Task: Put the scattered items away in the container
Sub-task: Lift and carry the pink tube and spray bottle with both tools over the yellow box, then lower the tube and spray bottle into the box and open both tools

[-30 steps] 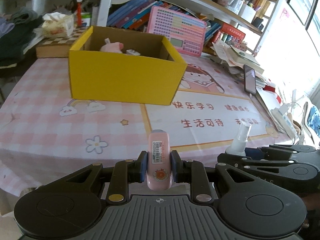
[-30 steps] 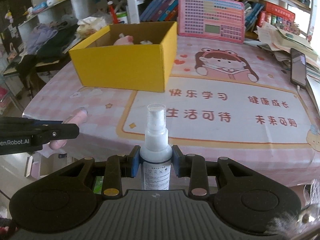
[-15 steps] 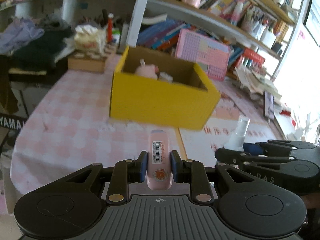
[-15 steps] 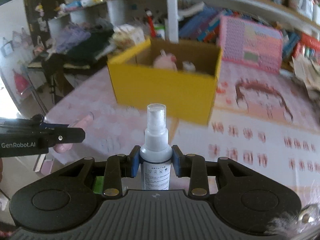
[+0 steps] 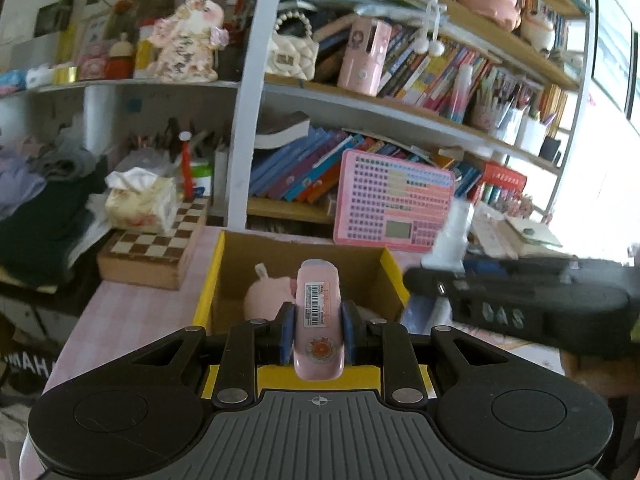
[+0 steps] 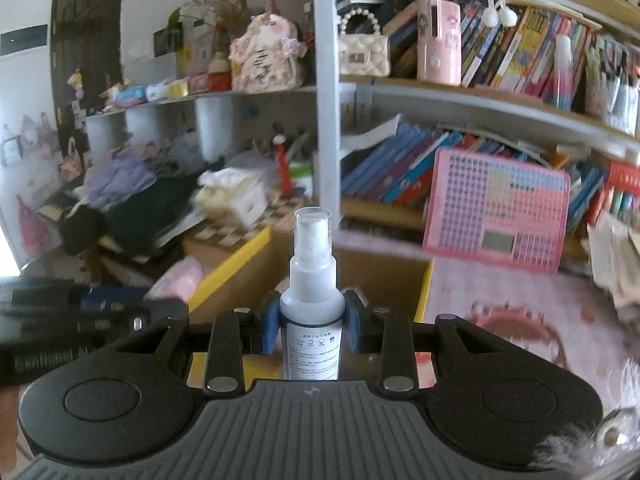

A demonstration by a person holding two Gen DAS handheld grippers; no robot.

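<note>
Over the yellow box (image 5: 208, 288) on the desk, the left gripper (image 5: 316, 330) has its fingers clamped on a pink tube (image 5: 318, 312) pointing lengthwise into the opening; beside it, the right gripper (image 6: 310, 326) grips an upright spray bottle (image 6: 312, 292) at the near wall.
</note>
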